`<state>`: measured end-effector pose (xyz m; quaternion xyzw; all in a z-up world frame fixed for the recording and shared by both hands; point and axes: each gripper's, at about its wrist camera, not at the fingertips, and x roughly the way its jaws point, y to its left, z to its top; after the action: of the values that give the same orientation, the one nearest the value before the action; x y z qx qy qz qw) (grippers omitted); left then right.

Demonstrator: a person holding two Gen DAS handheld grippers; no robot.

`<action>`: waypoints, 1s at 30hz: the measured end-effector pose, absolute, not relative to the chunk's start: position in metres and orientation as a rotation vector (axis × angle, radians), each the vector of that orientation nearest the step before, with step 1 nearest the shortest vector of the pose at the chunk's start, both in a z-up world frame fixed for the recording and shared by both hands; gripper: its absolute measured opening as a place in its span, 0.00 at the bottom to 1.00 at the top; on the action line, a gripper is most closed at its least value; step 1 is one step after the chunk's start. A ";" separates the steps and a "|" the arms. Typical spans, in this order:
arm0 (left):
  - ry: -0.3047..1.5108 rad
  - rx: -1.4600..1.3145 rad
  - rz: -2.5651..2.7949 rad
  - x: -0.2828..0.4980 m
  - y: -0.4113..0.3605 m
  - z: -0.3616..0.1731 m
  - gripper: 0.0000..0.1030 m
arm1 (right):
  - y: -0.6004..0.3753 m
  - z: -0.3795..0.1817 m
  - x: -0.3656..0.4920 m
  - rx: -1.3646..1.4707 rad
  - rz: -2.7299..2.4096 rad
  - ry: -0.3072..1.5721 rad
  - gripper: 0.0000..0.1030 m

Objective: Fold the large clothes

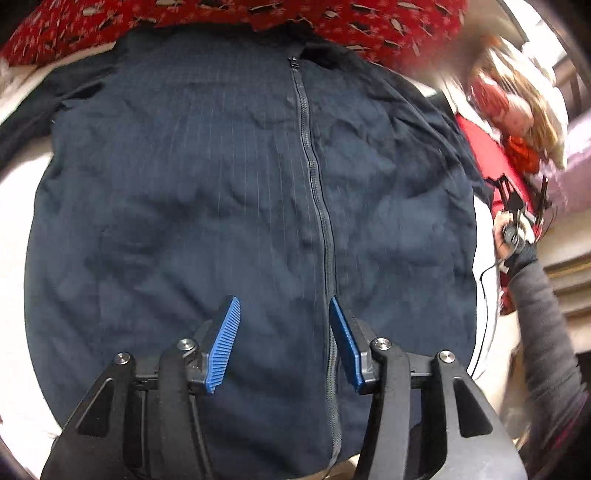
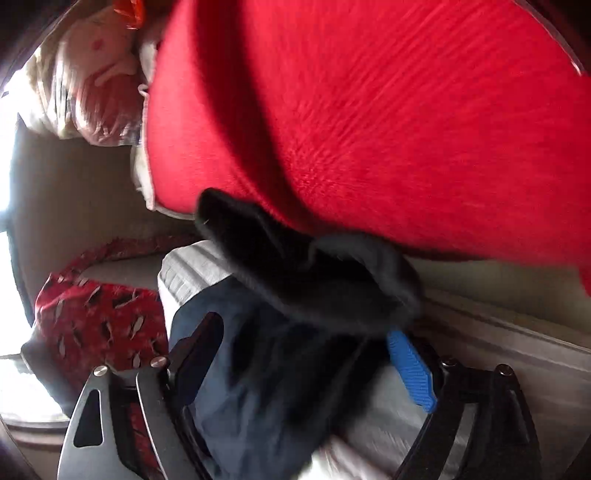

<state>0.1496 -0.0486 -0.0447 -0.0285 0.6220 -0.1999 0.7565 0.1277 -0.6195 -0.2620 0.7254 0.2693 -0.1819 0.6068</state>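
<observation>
White bedding [image 1: 14, 229] covers the bed on which a large navy zip-front jacket [image 1: 184, 206] lies spread flat, front up, zipper [image 1: 314, 177] closed and running down its middle. A red patterned cloth [image 1: 332, 18] is bunched just beyond the collar, and a plain red garment [image 2: 369, 110] lies at the bed's right side.

The left gripper [image 1: 284, 343] hangs over the lower hem, its blue fingers [image 1: 225, 347] spread on either side of the zipper line with nothing pinched between them.

In the right wrist view, the right gripper [image 2: 306, 365] has its fingers set wide, and a dark sleeve end or edge of the jacket drapes across the gap; motion blur makes it hard to say whether the cloth is merely lying there or caught, but the pads do not appear to press on it.

By this showing, the jacket is laid out and smoothed, which is the preparation. No fold is visible on the body yet, so sleeves, sides and the final halving all appear to remain.
</observation>
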 end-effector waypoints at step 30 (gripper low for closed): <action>1.333 -0.154 -0.378 0.182 -0.026 -0.072 0.68 | -0.616 -0.251 0.124 1.730 -0.385 0.500 0.78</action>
<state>0.1816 -0.0260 -0.0724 -0.0710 0.6137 -0.1740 0.7668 0.1238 -0.6165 -0.2506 0.7479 0.2160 -0.1666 0.6051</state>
